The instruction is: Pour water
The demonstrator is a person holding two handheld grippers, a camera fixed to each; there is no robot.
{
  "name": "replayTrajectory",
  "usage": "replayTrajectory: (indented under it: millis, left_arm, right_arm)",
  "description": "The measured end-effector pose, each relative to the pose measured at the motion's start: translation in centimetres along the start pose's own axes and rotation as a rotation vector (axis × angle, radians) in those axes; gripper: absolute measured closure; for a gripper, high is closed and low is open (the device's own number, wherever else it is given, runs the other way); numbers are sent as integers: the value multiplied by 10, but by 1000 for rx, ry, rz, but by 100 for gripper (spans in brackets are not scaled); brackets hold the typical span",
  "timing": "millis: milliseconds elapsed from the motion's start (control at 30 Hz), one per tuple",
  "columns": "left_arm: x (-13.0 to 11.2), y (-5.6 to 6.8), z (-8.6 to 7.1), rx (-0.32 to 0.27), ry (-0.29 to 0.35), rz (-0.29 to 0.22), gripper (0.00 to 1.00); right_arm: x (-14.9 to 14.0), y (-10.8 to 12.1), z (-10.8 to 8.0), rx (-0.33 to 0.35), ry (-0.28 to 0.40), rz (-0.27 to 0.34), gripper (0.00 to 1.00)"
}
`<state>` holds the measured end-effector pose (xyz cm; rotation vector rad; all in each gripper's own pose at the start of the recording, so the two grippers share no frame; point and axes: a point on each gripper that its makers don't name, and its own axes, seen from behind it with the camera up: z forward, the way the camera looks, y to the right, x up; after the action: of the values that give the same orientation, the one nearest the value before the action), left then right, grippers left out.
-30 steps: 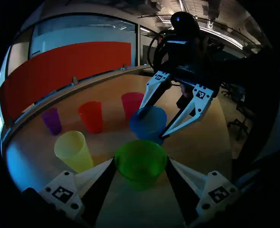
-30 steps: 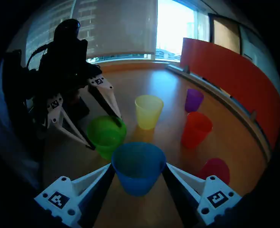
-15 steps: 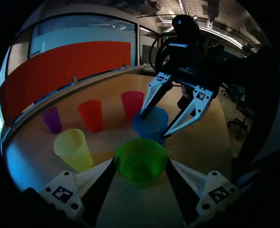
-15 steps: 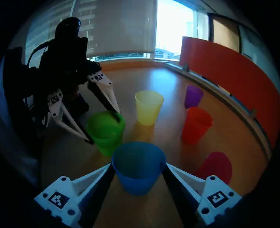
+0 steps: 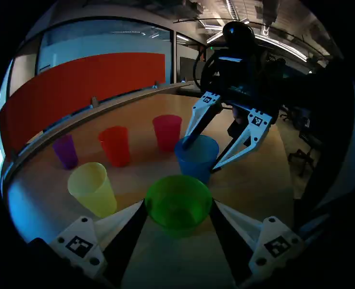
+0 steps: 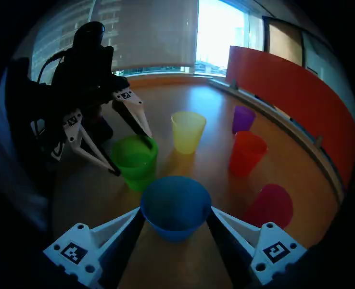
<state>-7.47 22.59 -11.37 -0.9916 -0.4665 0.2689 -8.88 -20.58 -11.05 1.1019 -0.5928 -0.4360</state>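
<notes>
While the left gripper (image 5: 177,212) has its two fingers pressed against opposite sides of the green cup (image 5: 178,201), the right gripper (image 6: 176,213) is clamped in the same way on the blue cup (image 6: 176,204), so neither pair of tongs stands apart or fully together. In the left gripper view the green cup sits low and central between the white fingers, its open mouth facing up, and the blue cup stands just beyond it, slightly to the right, pinched near its rim by the other gripper, which reaches down from a dark hand and sleeve. In the right gripper view the arrangement is mirrored, the blue cup in front between the fingers and the green cup behind it to the left, near but apart. Both cups look roughly upright; whether either one holds water, or rests on the wooden table (image 5: 259,178) rather than just above it, I cannot tell. Four more cups stand on the table: a yellow cup (image 5: 92,189) nearest the green one, then a purple cup (image 5: 65,151), an orange cup (image 5: 115,146) and a pink cup (image 5: 167,131) in a loose row farther back, all upright and apart from each other. Behind that row runs the table's raised edge, and above it a long red panel (image 5: 81,82).
</notes>
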Motion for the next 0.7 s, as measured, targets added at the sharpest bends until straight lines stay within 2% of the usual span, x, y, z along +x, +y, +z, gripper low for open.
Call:
replayTrajectory:
  millis: [500,700]
  left_arm:
    - [-11,2,2,5,-28,12,11]
    - [-16,2,0,-1,-44,-2,11]
  right_arm:
    - [-10,-1,-5,-9,-14,16,4]
    - [-17,-2,-6,-14,-25,25,1]
